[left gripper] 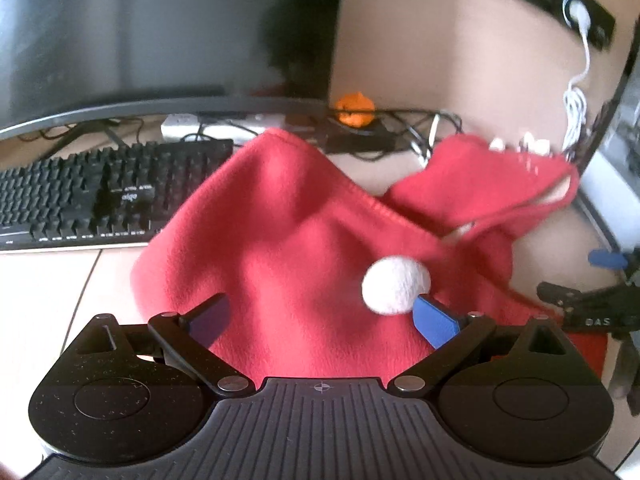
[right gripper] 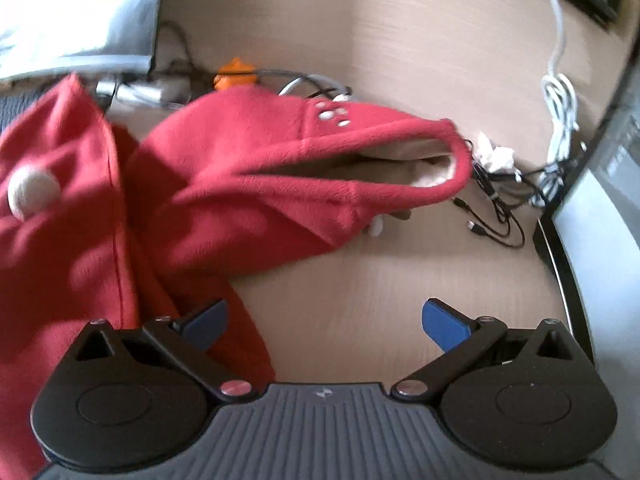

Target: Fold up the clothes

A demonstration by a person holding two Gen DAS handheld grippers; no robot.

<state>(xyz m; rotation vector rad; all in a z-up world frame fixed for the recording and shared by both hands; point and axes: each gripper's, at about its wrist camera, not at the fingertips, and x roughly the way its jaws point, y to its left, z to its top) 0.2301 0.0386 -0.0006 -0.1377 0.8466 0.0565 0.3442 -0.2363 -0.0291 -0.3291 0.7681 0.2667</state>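
A red fleece garment with a white pompom lies bunched on the desk. Its hood or sleeve opening with a cream lining and white paw print sticks out to the right. My left gripper is open, its blue-padded fingers spread just above the cloth, the pompom by the right finger. My right gripper is open; its left finger sits over the garment's lower edge, its right finger over bare wood. The right gripper also shows at the edge of the left wrist view.
A black keyboard and a monitor stand at the back left. Tangled cables, a white cord, crumpled white paper and an orange object lie behind and right of the garment. A dark-edged panel borders the right.
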